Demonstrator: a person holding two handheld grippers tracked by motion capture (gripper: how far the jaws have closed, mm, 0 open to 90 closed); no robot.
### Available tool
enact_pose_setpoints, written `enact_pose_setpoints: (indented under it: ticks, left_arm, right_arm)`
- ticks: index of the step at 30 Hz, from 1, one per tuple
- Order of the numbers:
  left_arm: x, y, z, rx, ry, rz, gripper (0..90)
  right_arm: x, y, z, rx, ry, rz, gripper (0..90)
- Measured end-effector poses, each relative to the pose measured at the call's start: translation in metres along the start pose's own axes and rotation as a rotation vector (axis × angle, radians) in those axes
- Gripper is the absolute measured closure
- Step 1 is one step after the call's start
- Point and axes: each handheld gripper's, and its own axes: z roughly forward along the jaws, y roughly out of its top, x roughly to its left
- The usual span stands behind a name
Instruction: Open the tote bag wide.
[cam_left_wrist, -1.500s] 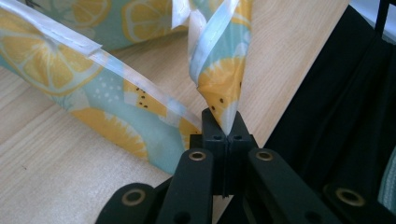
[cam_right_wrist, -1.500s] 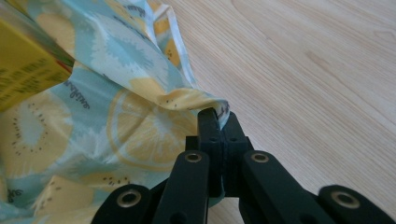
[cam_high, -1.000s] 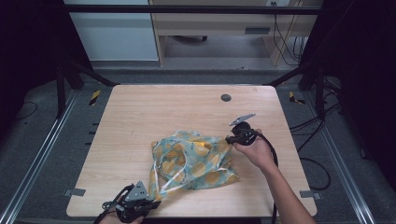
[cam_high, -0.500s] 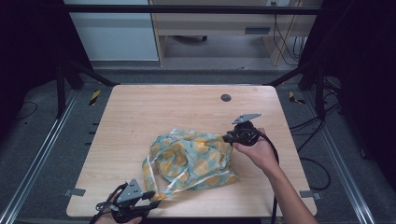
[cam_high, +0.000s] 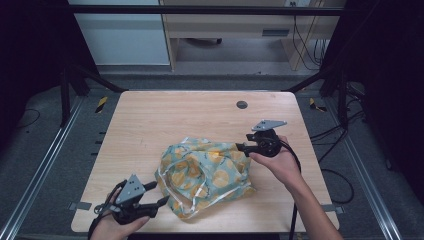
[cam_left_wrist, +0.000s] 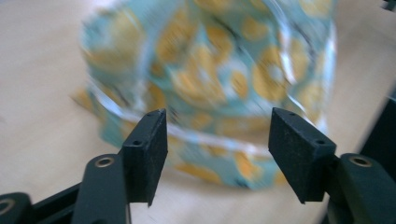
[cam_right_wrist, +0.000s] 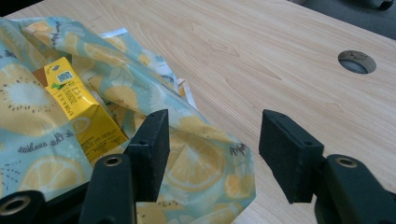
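— Two tools over one pale wood-grain counter (cam_high: 150, 120); what else is around it?

— A round grommet hole (cam_high: 242, 104) near the far edge, a dark frame about the counter, grey floor (cam_high: 45, 150) with black-and-yellow tape marks, and a light cabinet (cam_high: 120, 40) behind.

— Any writing?

— In the right gripper view a yellow carton (cam_right_wrist: 79, 109) lies in the cloth's folds, bearing a small code square and fine print too small to read. Cursive script runs on the cloth beside it; I can't make it out.

— And the cloth bag?

— The cloth bag (cam_high: 205, 175) is teal with lemon slices and a pale trim, rumpled, lying on the near middle of the counter.

— The tools?

— The left tool (cam_high: 155, 195) sits at the bag's near-left corner, the right tool (cam_high: 239, 147) at its far-right corner. Both have just been opening; their jaws stand spread, pinching nothing, the bag lying beyond them.
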Motion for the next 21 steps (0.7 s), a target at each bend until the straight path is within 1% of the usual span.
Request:
enact_pose_setpoints:
  ticks: [1,3,5,7,8,10,13,16,17,19,21]
  left_arm:
    - [0.004,0.006,0.001,-0.008,0.009,-0.004,36.2]
    - [0.012,0.018,0.005,-0.026,0.032,0.002,36.1]
    - [0.019,0.028,0.012,-0.027,0.046,0.013,35.2]
    - [0.026,0.037,0.021,-0.014,0.035,0.019,32.4]
    - [0.029,0.04,0.026,-0.012,0.033,0.015,32.1]
    - [0.033,0.046,0.035,-0.007,0.016,0.02,30.6]
    - [0.033,0.052,0.048,0.014,0.004,0.032,27.5]
    - [0.033,0.056,0.059,0.033,0.014,0.056,27.1]
    - [0.034,0.057,0.062,0.038,0.014,0.057,26.5]
    - [0.036,0.058,0.069,0.053,0.0,0.051,25.5]
    - [0.036,0.058,0.075,0.068,-0.016,0.06,25.2]
  right_arm:
    - [0.0,0.0,0.0,-0.001,-0.003,0.0,42.7]
    - [0.0,0.0,-0.001,-0.006,-0.005,0.007,42.4]
    - [-0.001,0.0,-0.001,-0.009,-0.002,0.006,41.9]
    - [-0.001,0.001,0.0,-0.008,0.0,0.011,41.2]
    - [-0.001,0.001,0.001,-0.007,0.002,0.014,40.9]
    - [-0.001,0.001,0.002,-0.006,0.005,0.014,39.6]
    - [-0.001,0.002,0.005,-0.002,0.008,0.014,37.1]
    - [-0.002,0.003,0.01,0.007,0.01,0.008,33.8]
    - [-0.002,0.003,0.011,0.012,0.012,0.003,32.4]
    - [-0.002,0.004,0.015,0.026,0.021,-0.007,30.1]
    - [-0.001,0.004,0.02,0.044,0.02,-0.024,28.8]
